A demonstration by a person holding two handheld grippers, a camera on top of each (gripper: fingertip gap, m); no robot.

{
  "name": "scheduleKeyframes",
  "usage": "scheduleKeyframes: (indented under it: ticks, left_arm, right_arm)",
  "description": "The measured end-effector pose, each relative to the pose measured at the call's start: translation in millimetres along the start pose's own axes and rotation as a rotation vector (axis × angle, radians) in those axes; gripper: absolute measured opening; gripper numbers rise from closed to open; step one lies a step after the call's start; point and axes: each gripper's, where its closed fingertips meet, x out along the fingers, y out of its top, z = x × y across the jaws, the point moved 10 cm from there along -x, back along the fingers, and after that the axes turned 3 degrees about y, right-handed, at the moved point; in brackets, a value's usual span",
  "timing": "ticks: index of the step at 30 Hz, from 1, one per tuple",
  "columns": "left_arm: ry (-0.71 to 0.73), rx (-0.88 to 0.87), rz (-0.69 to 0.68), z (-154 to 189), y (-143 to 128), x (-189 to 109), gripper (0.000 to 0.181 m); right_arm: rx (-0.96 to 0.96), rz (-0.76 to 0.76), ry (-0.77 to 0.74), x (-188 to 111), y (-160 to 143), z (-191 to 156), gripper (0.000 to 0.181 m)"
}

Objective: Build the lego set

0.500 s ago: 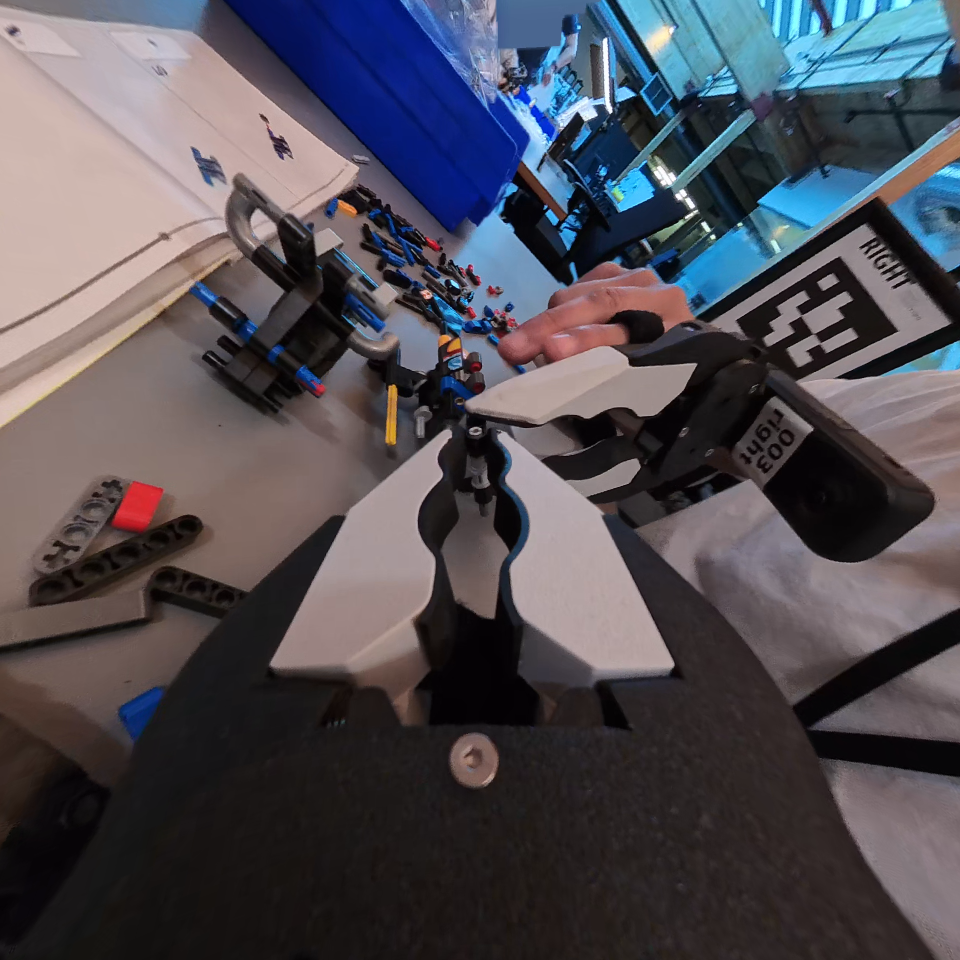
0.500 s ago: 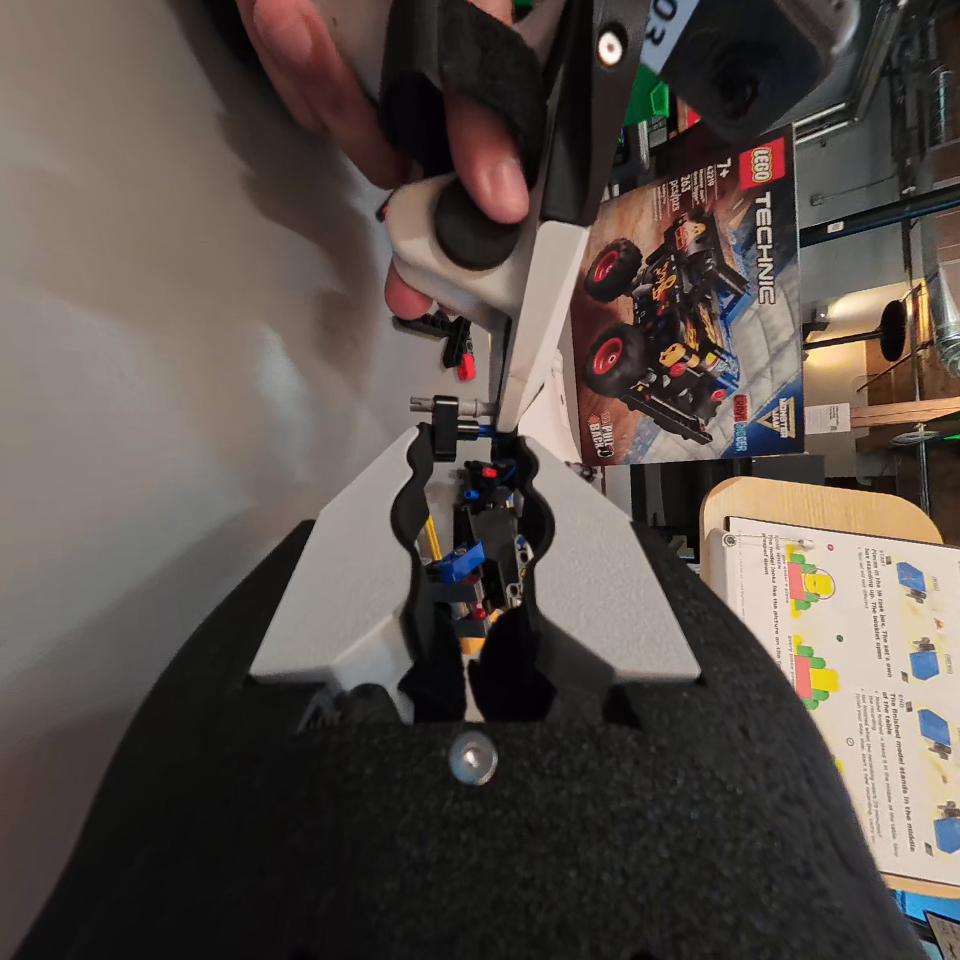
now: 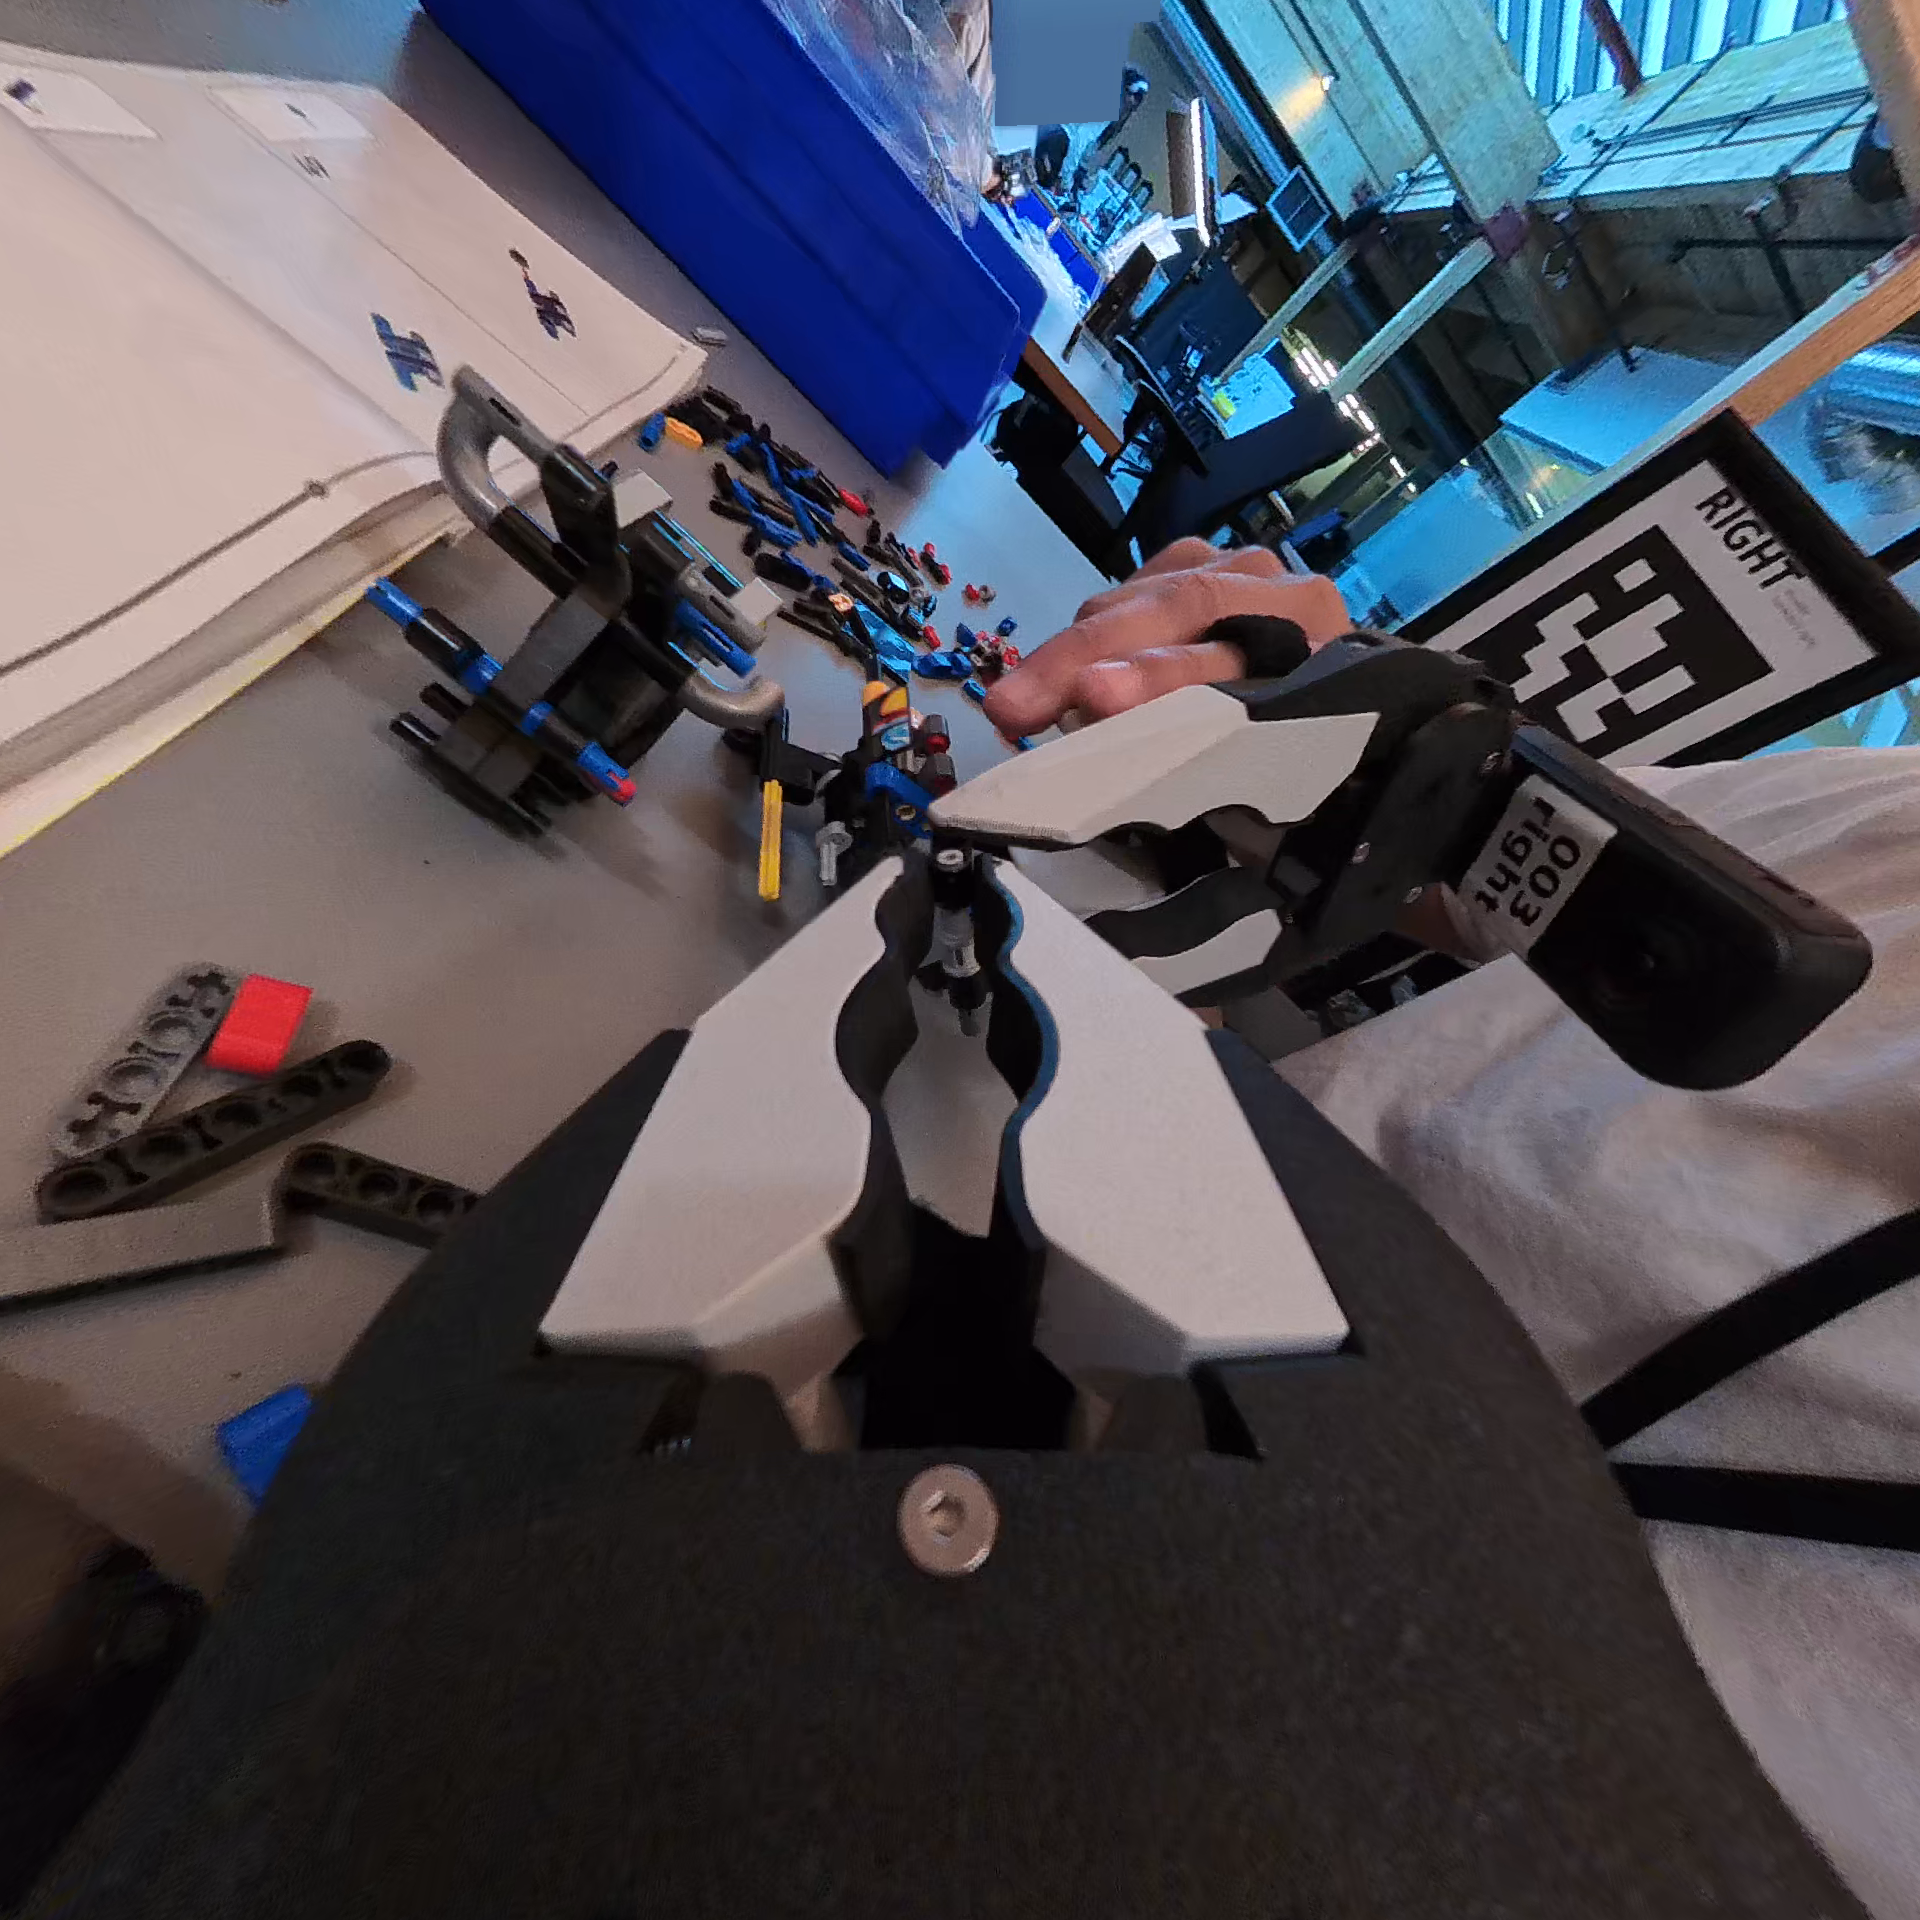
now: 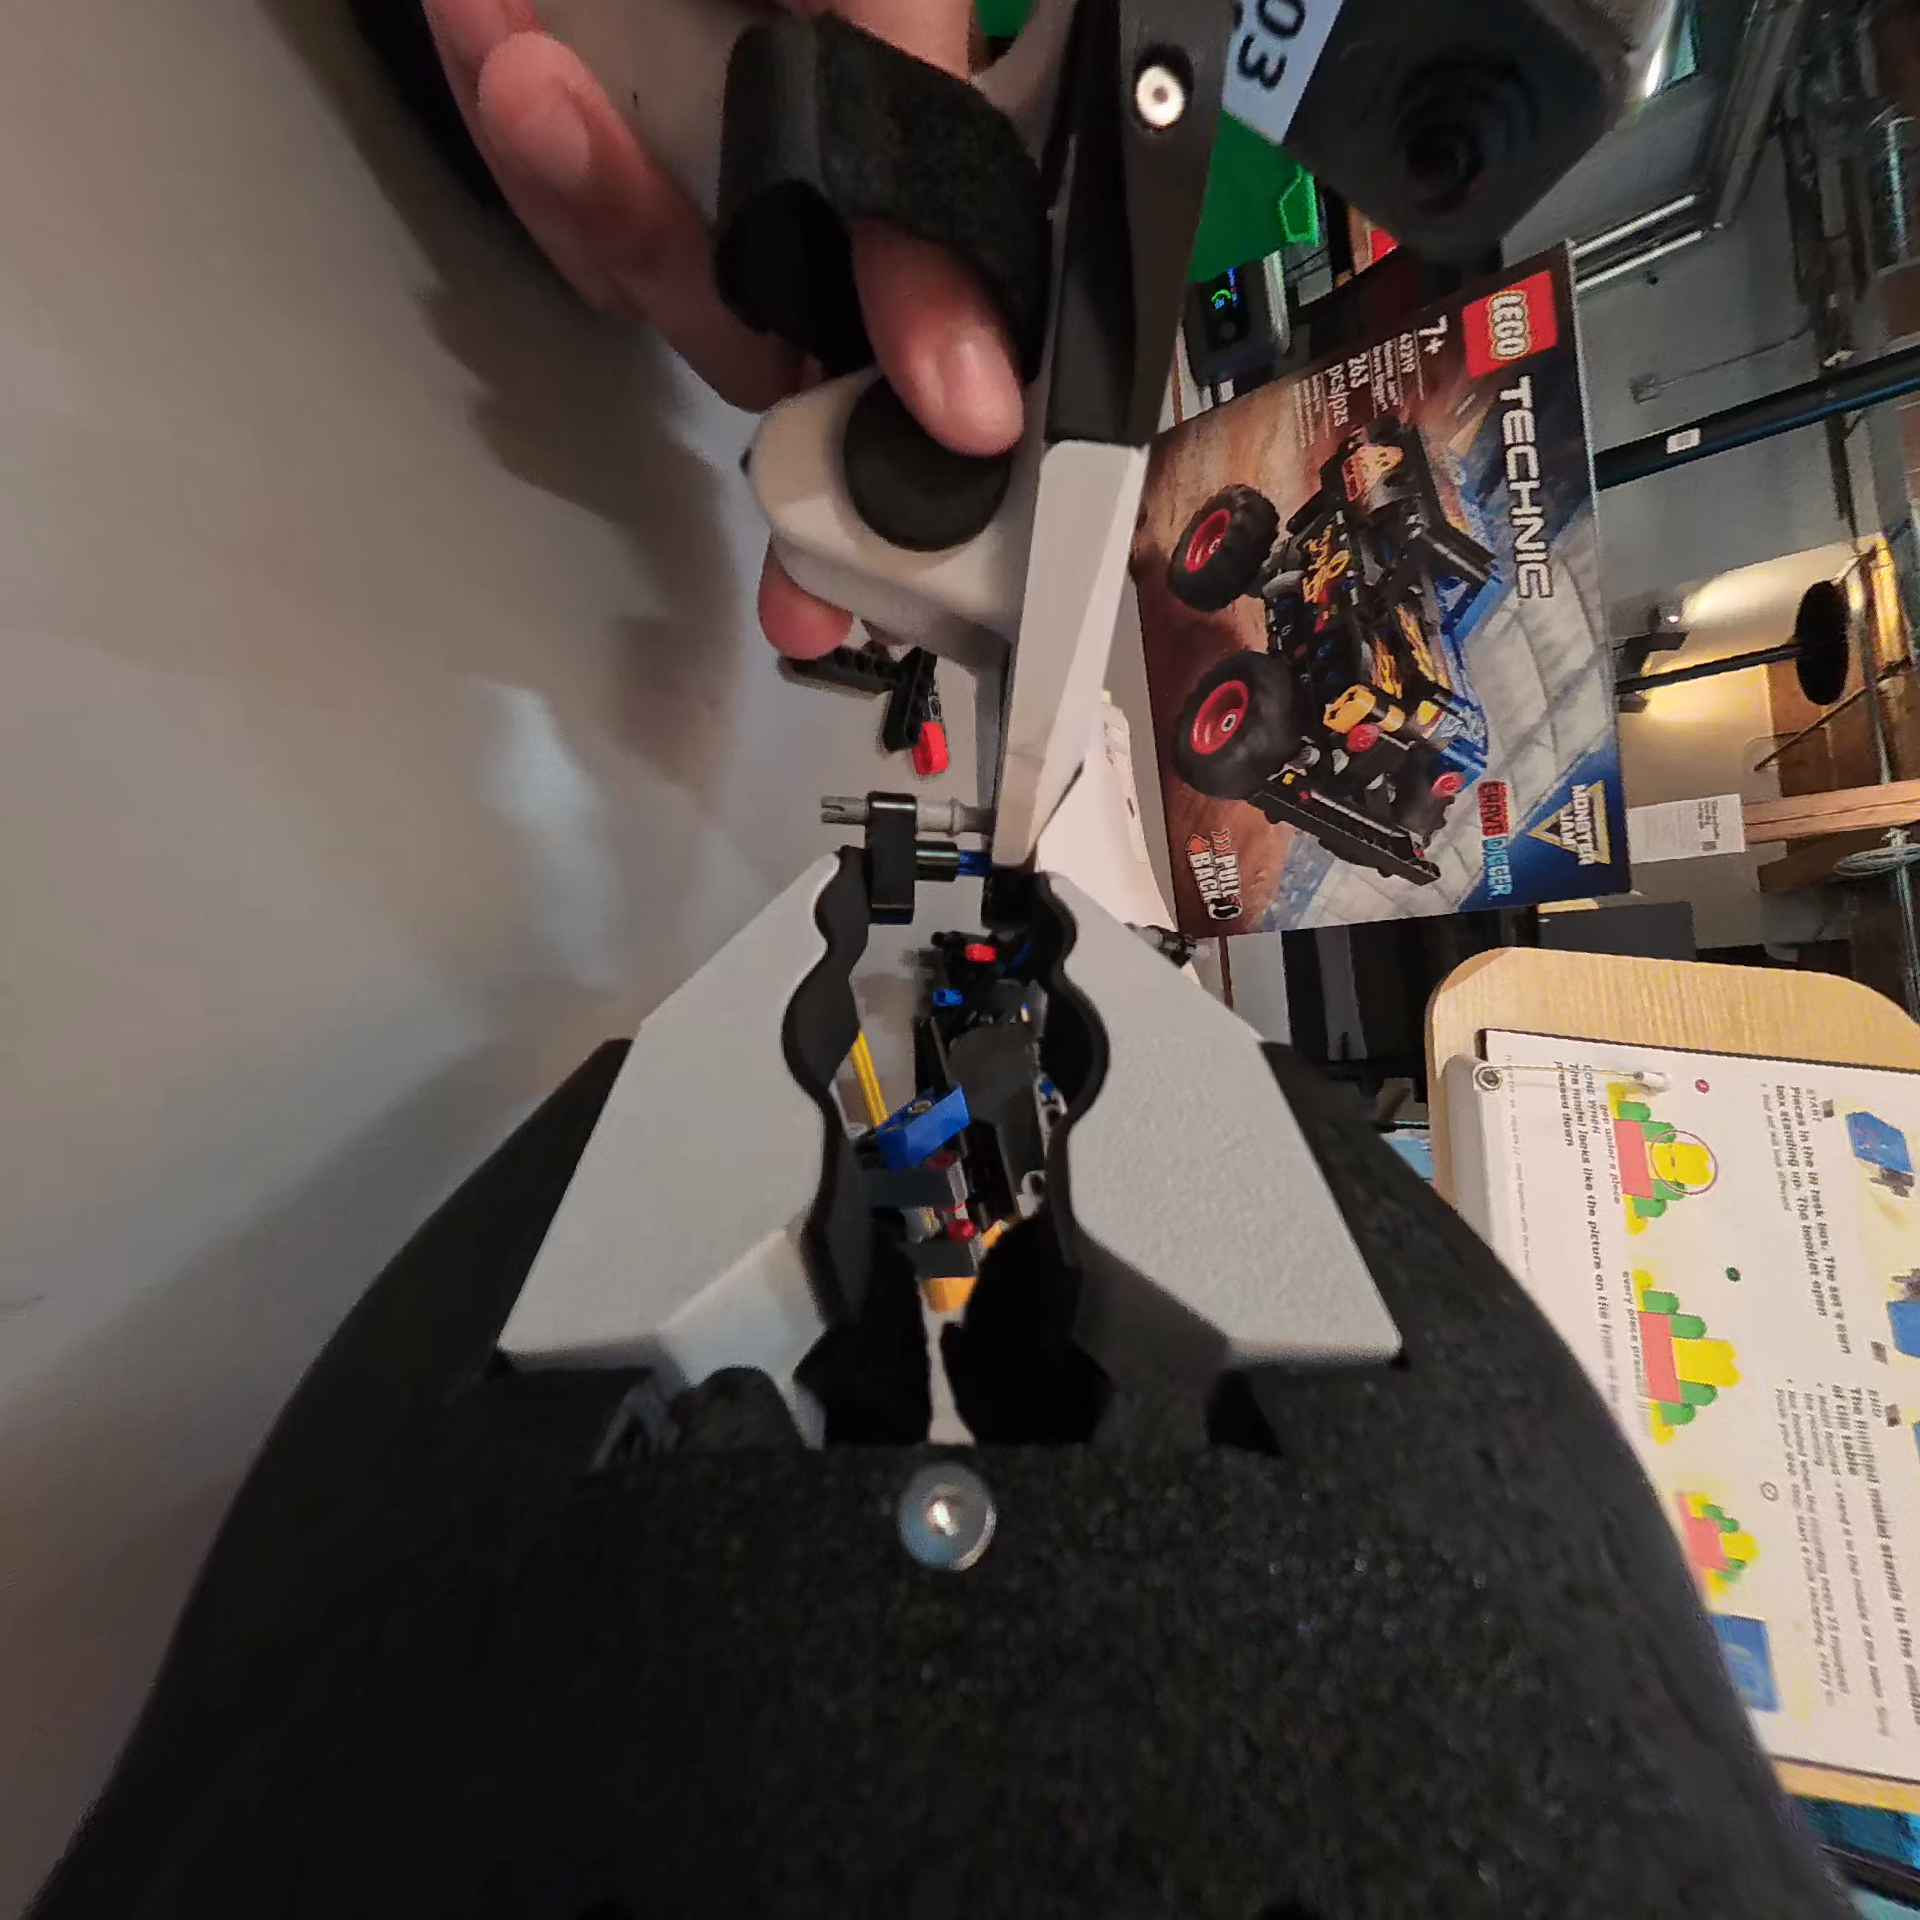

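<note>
- The left claw is nearly closed, pinching a small pin-and-connector piece at its very tips; the grip is shallow, so a sideways push could flick the piece out.
- The right claw is narrow, clamped around a small black, blue and yellow sub-assembly that sits deep between its fingers; at its tips the black connector on a grey axle is in contact, just where the left claw's finger comes in.
- The two claws meet tip to tip above the tabletop. If the pin is not in line with its hole, pressing may jam it or twist the sub-assembly in the right claw.
- Too hard a squeeze could pop earlier joints apart.
- A dropped piece would likely fall among the loose parts beyond the larger black chassis, and be hard to find.
- The hole itself is hidden by the fingers, so seating cannot be judged here.
</note>
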Motion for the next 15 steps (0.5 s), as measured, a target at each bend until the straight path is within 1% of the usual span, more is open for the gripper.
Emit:
scheduleKeyframes:
  ticks: [3,6,13,15]
  left_arm:
    - [-0.019,0.018,-0.025,5.2,-1.5,3.7,0.006]
    - [-0.010,0.027,-0.037,5.2,-2.7,5.0,0.006]
    - [0.002,0.056,-0.054,7.6,-3.6,5.7,0.005]
    - [-0.003,0.058,-0.056,8.3,-3.8,6.0,0.005]
  right_arm:
    - [0.032,0.020,0.050,-1.0,1.1,0.0,0.034]
    - [0.002,0.012,0.052,-1.0,0.3,-2.6,0.034]
    - [0.049,0.000,0.088,2.1,-3.4,-2.3,0.036]
    - [0.054,-0.001,0.099,2.0,-3.1,-2.7,0.034]
